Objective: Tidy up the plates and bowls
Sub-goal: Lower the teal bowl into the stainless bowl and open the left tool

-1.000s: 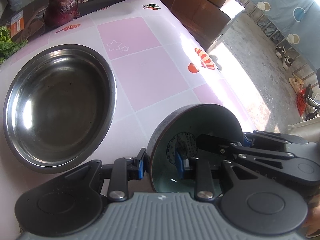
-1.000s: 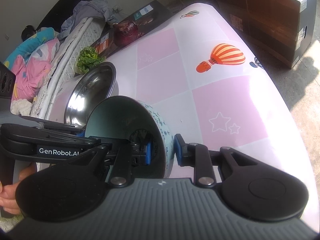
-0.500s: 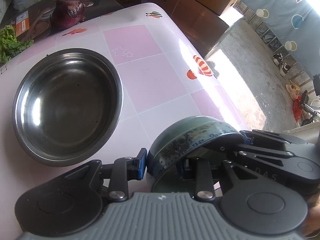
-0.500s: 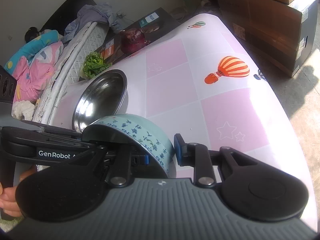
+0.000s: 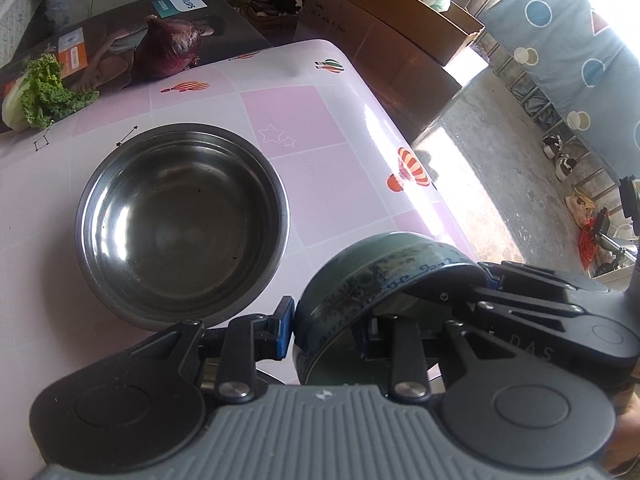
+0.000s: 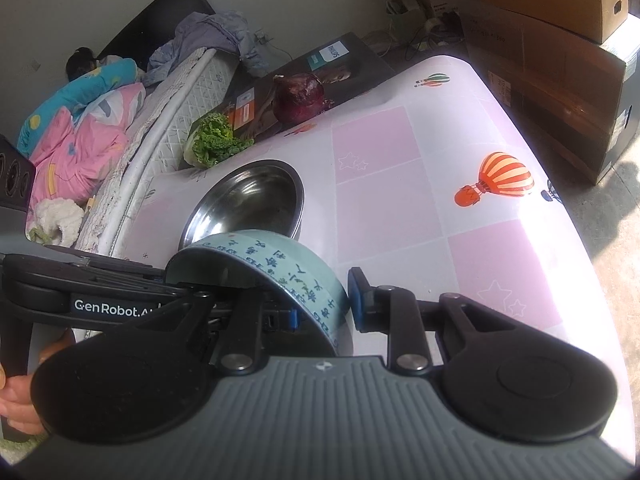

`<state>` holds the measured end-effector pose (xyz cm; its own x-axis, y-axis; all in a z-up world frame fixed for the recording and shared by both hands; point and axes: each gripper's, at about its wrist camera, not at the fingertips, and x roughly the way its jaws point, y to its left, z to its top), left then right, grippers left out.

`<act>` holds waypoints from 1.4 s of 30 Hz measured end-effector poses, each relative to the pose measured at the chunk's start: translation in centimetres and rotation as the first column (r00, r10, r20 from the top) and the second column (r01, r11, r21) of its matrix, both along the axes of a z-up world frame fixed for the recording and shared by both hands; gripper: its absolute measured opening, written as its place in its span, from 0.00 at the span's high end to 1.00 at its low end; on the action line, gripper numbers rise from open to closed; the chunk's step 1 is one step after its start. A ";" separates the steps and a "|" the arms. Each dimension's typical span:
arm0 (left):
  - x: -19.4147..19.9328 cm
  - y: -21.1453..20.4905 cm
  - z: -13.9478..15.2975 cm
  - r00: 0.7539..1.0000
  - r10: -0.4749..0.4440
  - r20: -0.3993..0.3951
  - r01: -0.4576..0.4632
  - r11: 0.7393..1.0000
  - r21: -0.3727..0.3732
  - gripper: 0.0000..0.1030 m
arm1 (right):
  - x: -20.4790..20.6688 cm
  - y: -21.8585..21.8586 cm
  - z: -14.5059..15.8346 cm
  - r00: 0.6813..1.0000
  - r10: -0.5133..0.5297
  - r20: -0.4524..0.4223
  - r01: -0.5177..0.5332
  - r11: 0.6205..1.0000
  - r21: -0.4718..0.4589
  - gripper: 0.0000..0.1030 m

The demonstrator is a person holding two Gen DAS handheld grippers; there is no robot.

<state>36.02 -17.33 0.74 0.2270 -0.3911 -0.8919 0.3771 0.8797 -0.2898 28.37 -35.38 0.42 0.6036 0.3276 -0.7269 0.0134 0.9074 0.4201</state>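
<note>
The pale green ceramic bowl with a blue patterned band (image 6: pixel 280 276) is hanging tilted above the table, just in front of the round stainless steel bowl (image 5: pixel 182 220). The left gripper (image 5: pixel 324 330) and the right gripper (image 6: pixel 322 310) are each clamping the ceramic bowl's wall from opposite sides. The steel bowl is sitting upright on the pink-and-white chequered tablecloth (image 5: pixel 316 200); beyond it are lying a purple onion (image 6: pixel 298 98) and a leafy green lettuce (image 6: pixel 214 140).
</note>
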 end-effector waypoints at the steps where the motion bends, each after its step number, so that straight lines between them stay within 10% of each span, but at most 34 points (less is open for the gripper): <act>1: 0.2 0.6 0.3 1.000 0.008 0.002 -0.008 1.000 -0.004 0.71 | 0.3 0.3 0.3 1.000 0.006 0.006 -0.006 1.000 0.000 0.78; 12: 4.2 6.8 1.4 0.991 0.134 0.025 -0.134 0.991 -0.012 0.71 | 7.1 5.4 1.5 0.996 0.085 0.039 -0.086 0.996 0.033 0.78; 30: 9.3 10.1 -3.6 0.982 0.186 -0.024 -0.186 0.983 0.002 0.68 | 14.5 8.9 -4.7 0.991 0.122 -0.061 -0.120 0.992 0.040 0.75; 42: 6.8 11.5 1.1 0.965 0.235 0.120 -0.232 0.972 -0.041 0.44 | 12.6 7.7 -1.7 0.997 0.062 0.043 -0.062 0.998 -0.003 0.61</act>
<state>42.83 -5.80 1.83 0.4220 -0.3370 -0.8416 0.1961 0.9403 -0.2781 40.97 -27.70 -1.28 0.6126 0.3648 -0.7012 -0.0613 0.9064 0.4180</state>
